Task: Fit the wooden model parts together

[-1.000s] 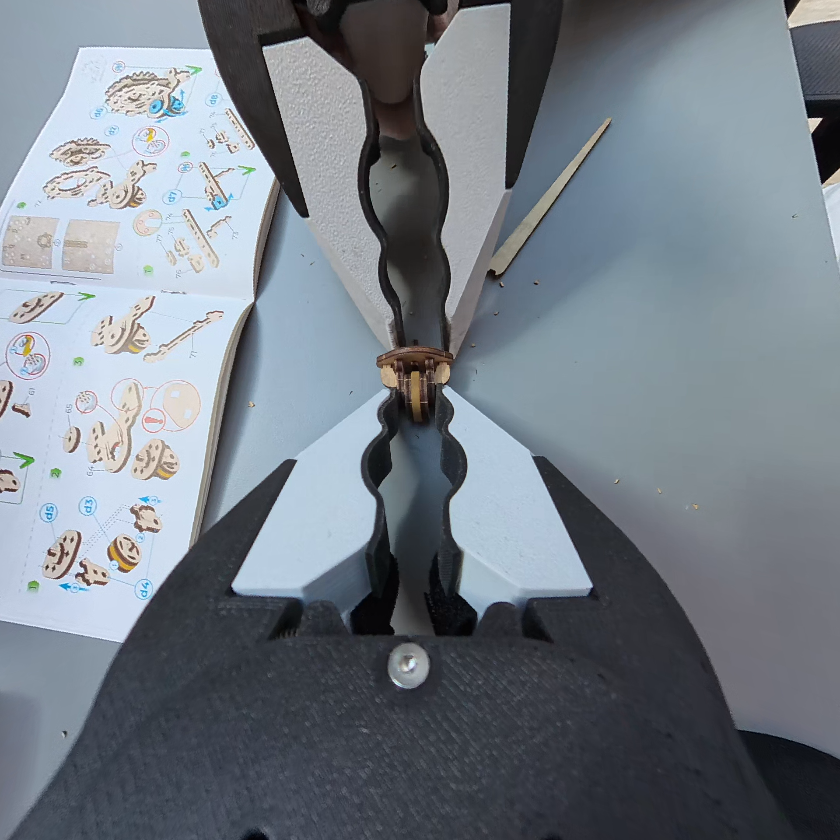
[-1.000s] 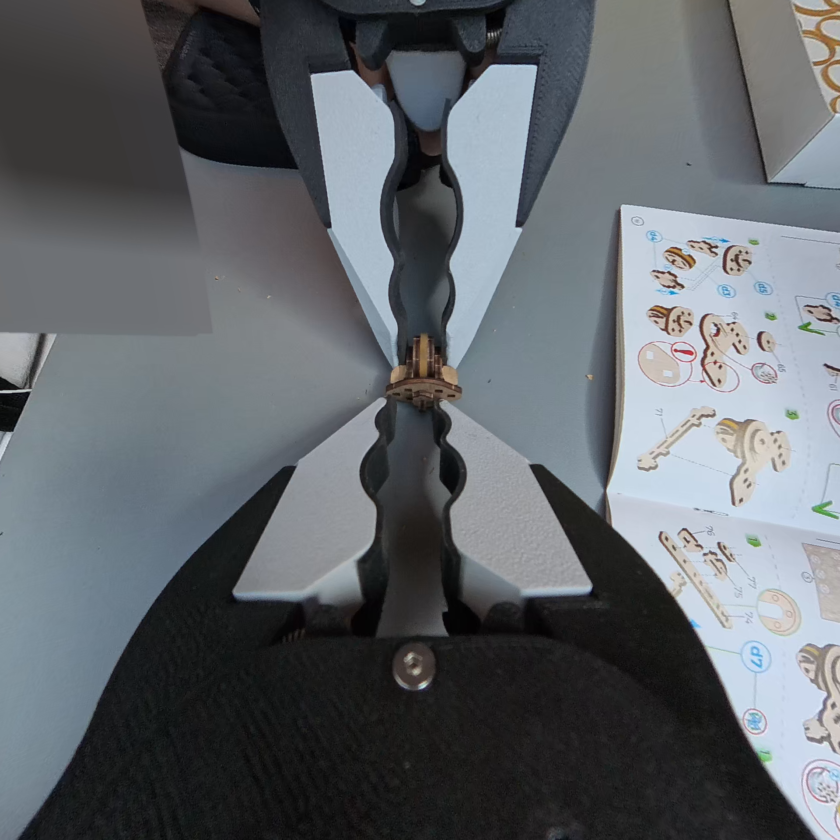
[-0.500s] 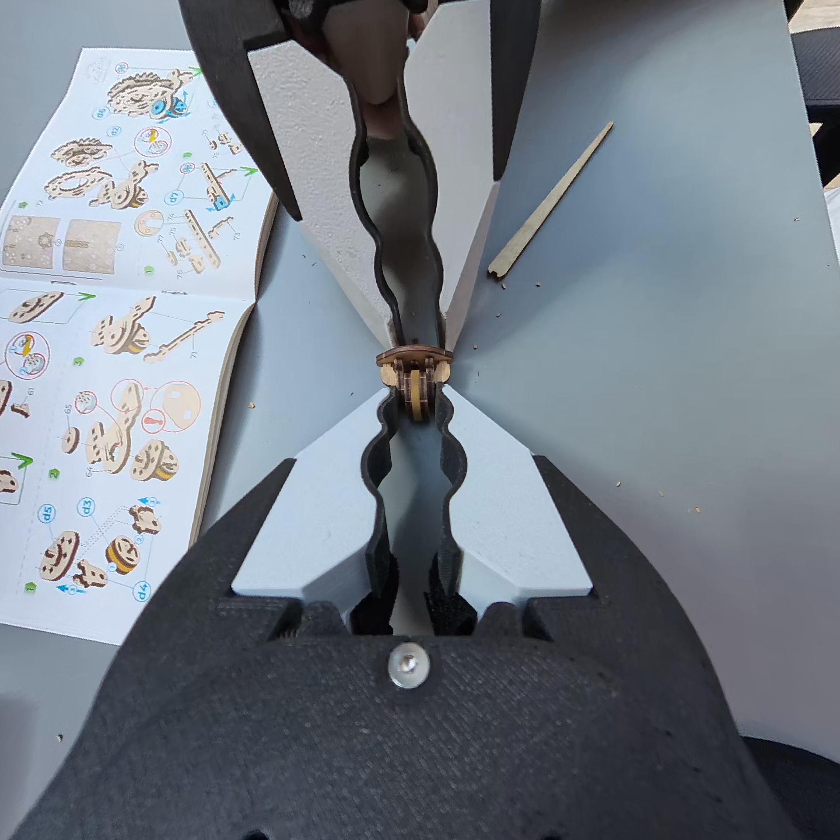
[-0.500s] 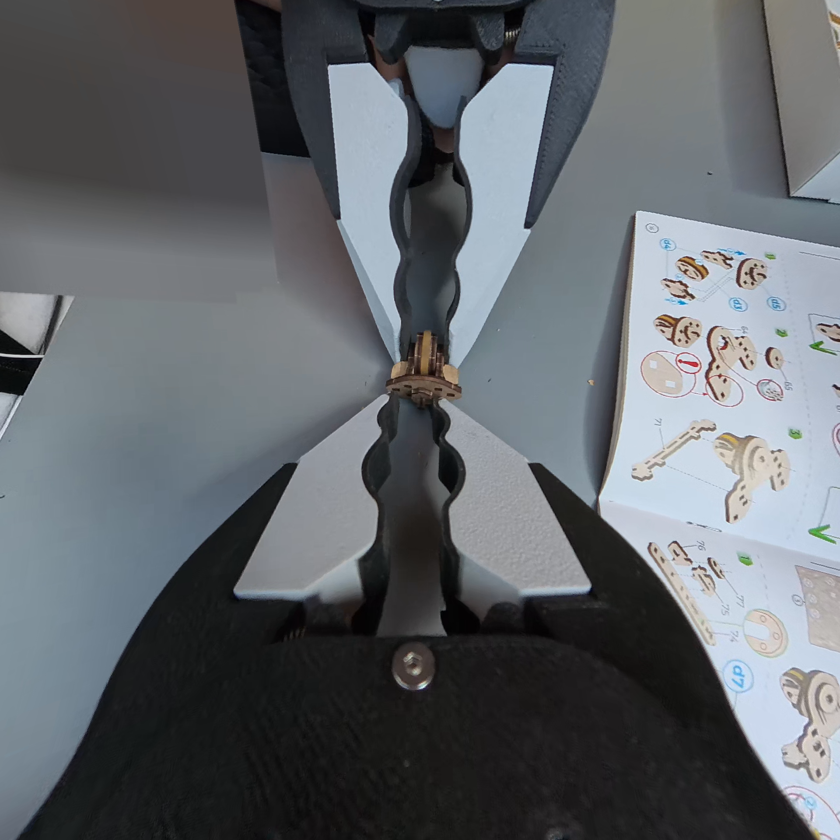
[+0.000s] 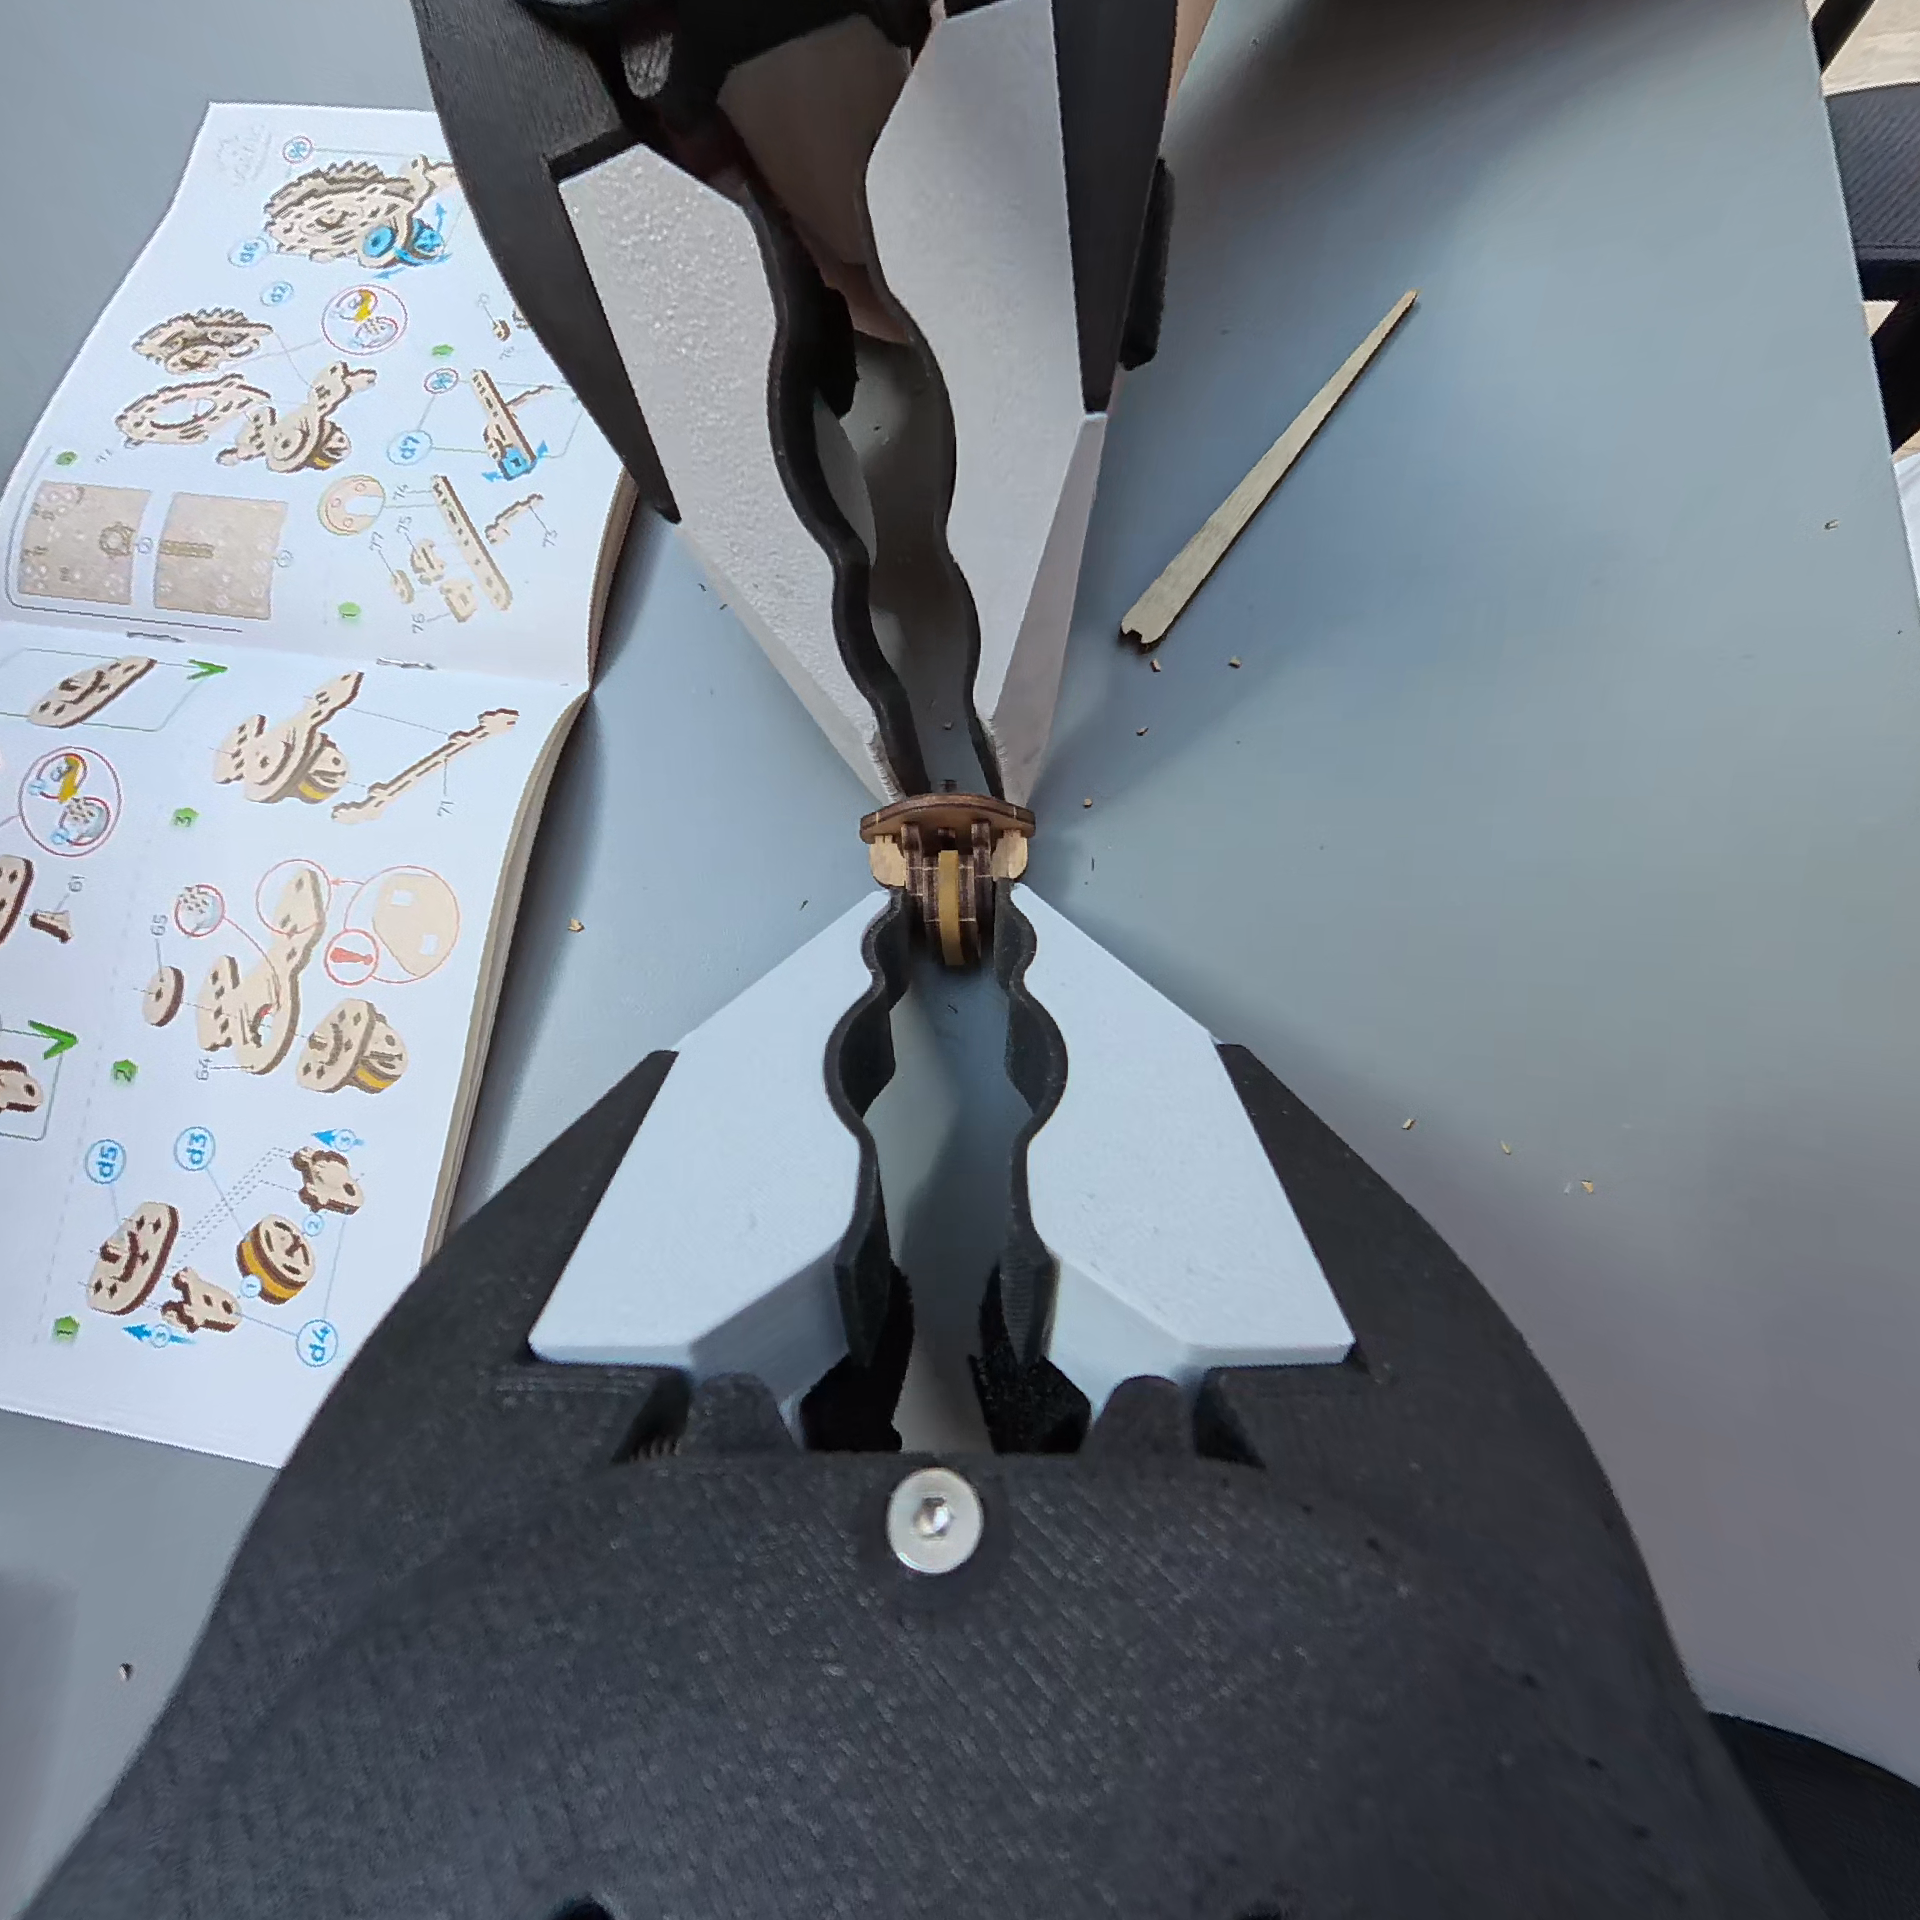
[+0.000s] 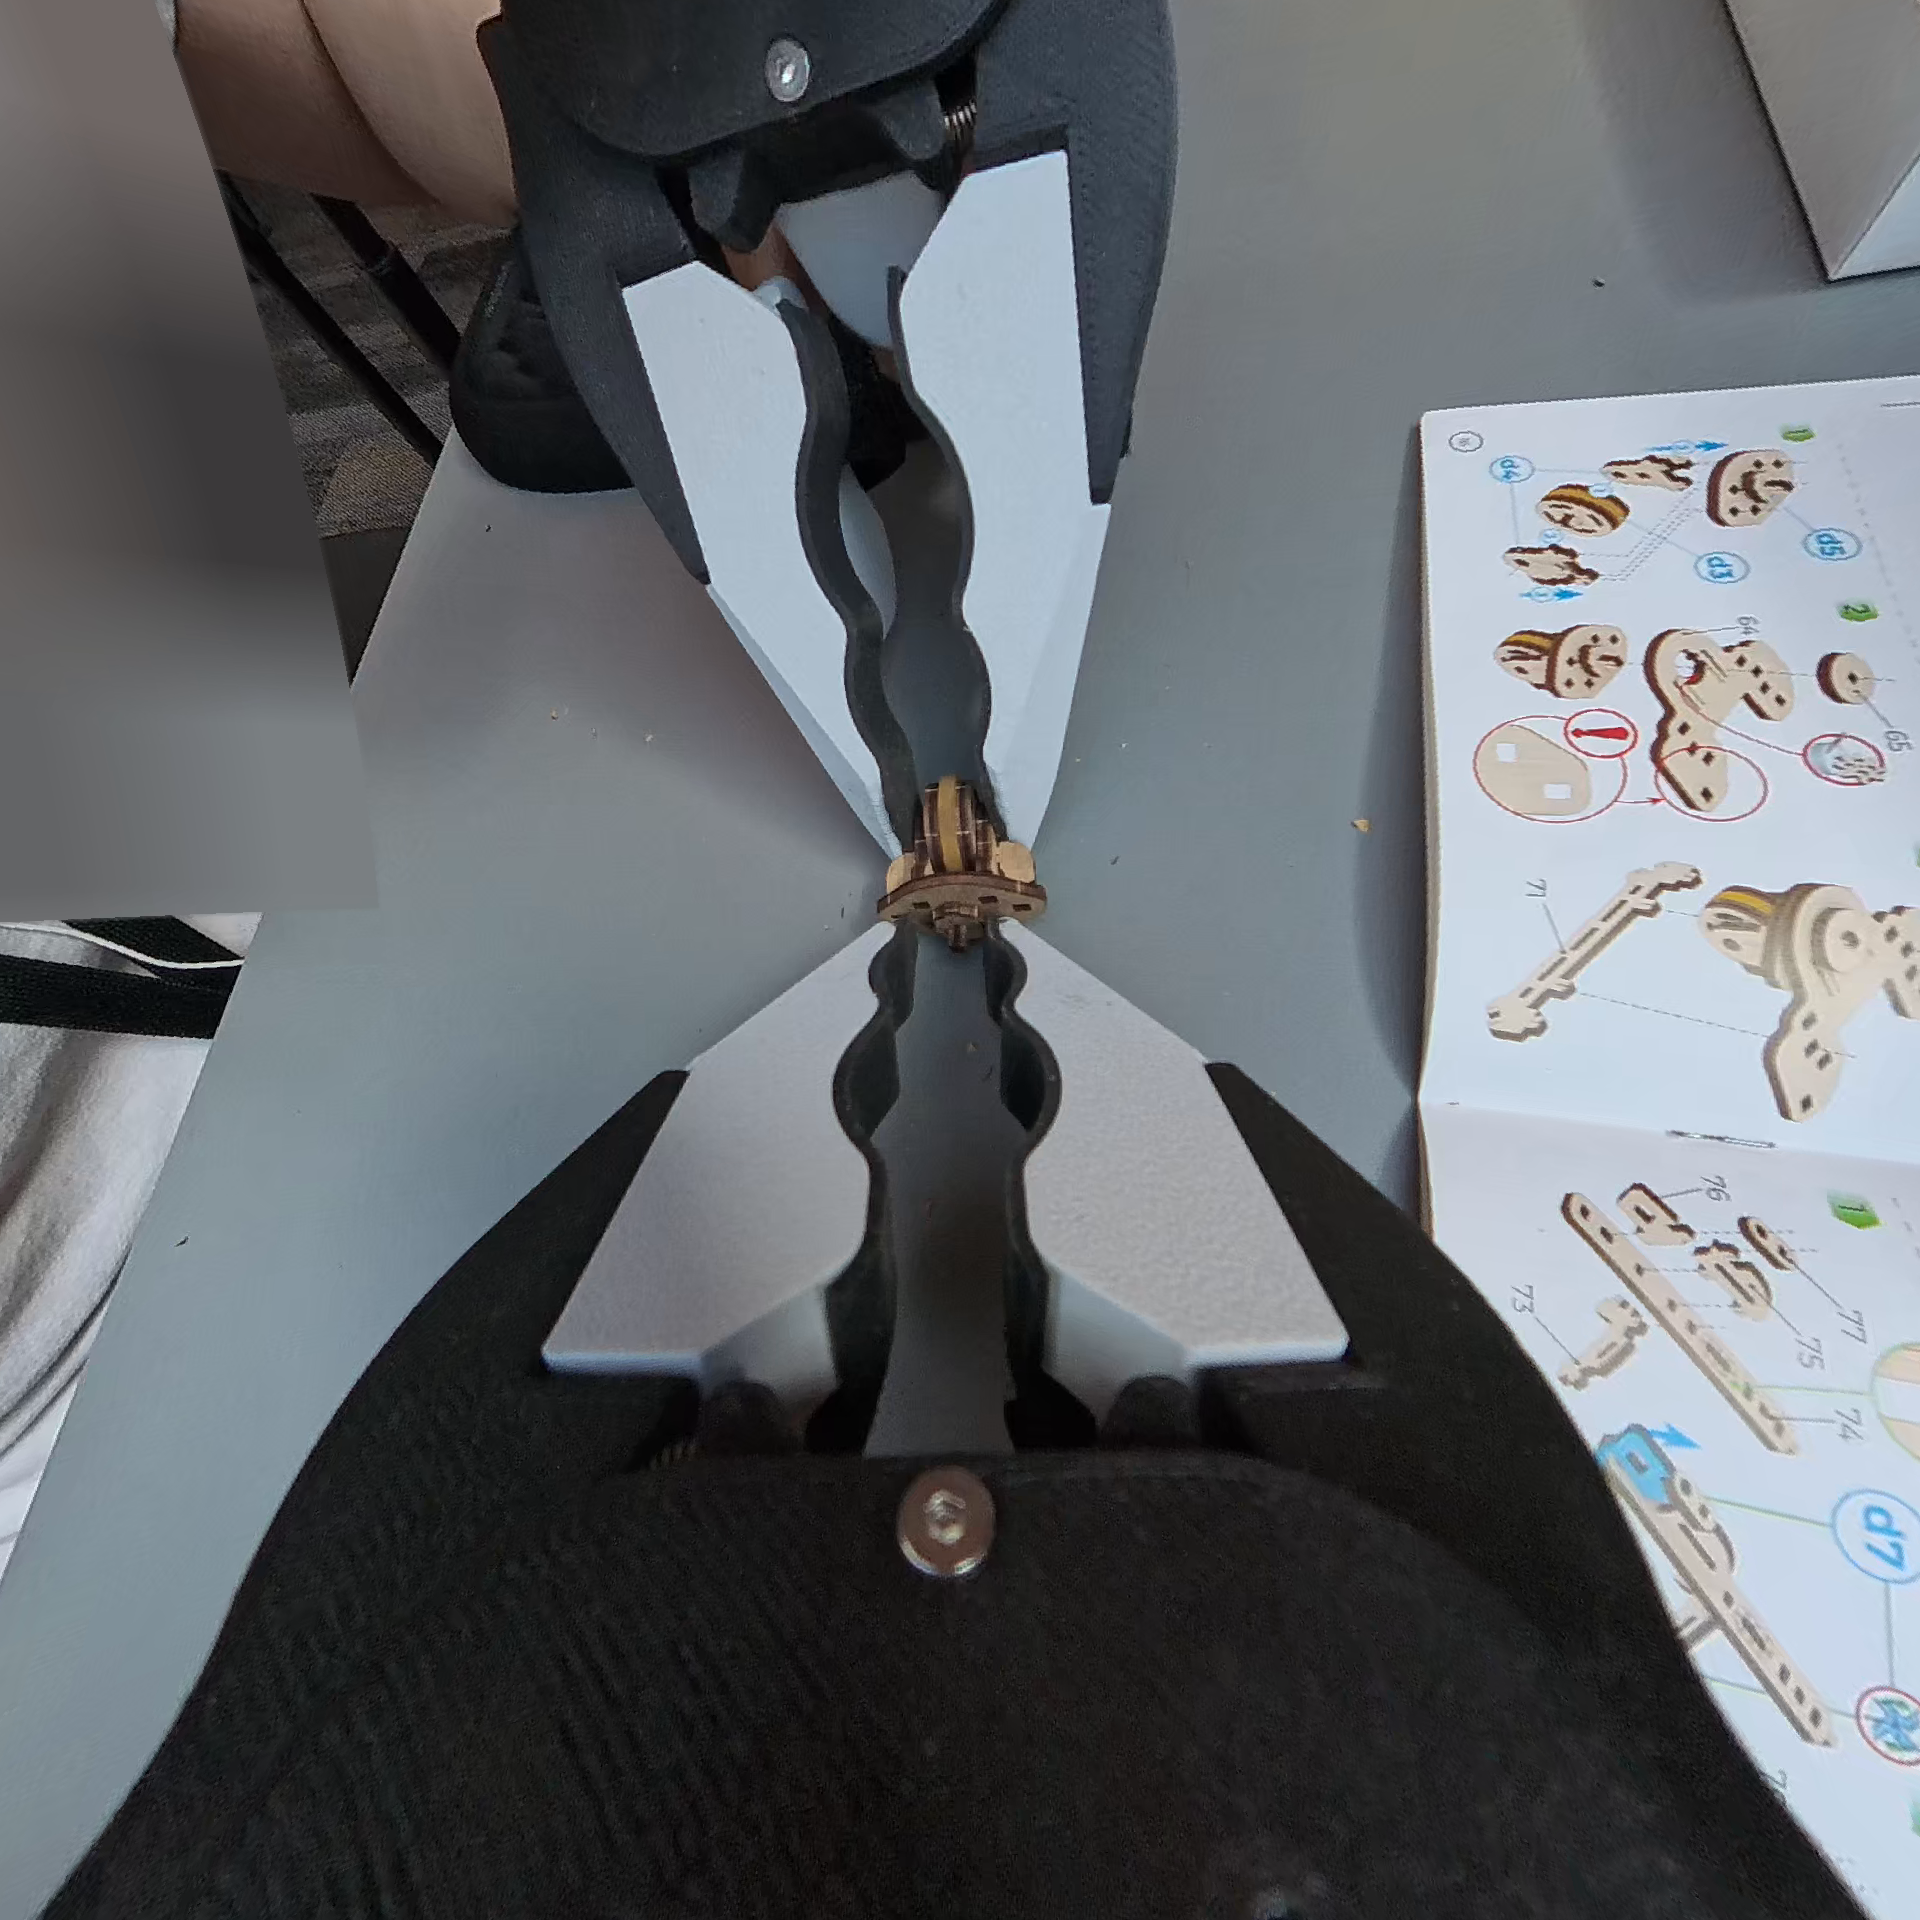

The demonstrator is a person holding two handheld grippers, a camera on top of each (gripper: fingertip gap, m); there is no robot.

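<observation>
A small wooden model assembly [image 5: 948, 868] hangs above the grey table between both grippers, which face each other tip to tip. It is a flat oval plate with a stack of discs and a yellow ring on one side. My left gripper [image 5: 948, 935] is shut on the disc stack. My right gripper [image 5: 948, 774] comes in tilted from the far side and is shut on the plate's back. In the right wrist view the right gripper [image 6: 954, 940] pinches a small peg on the plate of the assembly [image 6: 961, 878], and the left gripper [image 6: 945, 805] holds the discs behind it.
An open instruction booklet [image 5: 260, 727] lies on the grey table [image 5: 1507, 831] left of the left gripper; it also shows in the right wrist view [image 6: 1662, 935]. A thin wooden stick [image 5: 1268, 468] lies at the far right. A white box [image 6: 1849, 135] stands at a corner. The tips of both grippers are at nearly the same place.
The right gripper has tilted, its body swinging left in the left wrist view. In the right wrist view the left gripper now looks tilted too. The assembly stays gripped between both.
</observation>
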